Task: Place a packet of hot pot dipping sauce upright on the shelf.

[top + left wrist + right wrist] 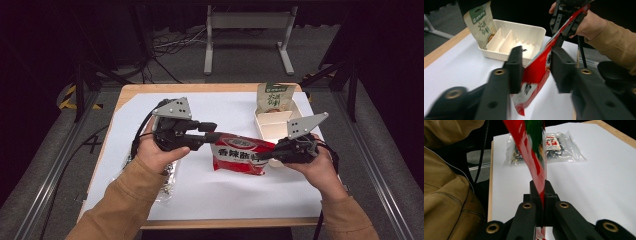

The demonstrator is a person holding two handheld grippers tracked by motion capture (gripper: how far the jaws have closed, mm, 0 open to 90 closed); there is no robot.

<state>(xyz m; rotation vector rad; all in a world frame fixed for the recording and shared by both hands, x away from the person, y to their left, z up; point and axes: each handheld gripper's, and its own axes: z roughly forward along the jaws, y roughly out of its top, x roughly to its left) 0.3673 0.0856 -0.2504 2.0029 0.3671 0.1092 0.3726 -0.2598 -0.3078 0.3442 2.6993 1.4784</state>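
Handover of red snack packet (240,155) about done: right gripper (268,156) clamped tight on its edge, holding it above table just beside white divided tray (280,119), left gripper (212,132) jaws parted, pkt between them unpinched; placing into tray w/ green pouch (274,97) left.

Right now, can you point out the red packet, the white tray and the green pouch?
red packet (239,156), high view, on the middle of its printed face.
white tray (534,31), left gripper view, on its far wall.
green pouch (481,23), left gripper view, on its front label.
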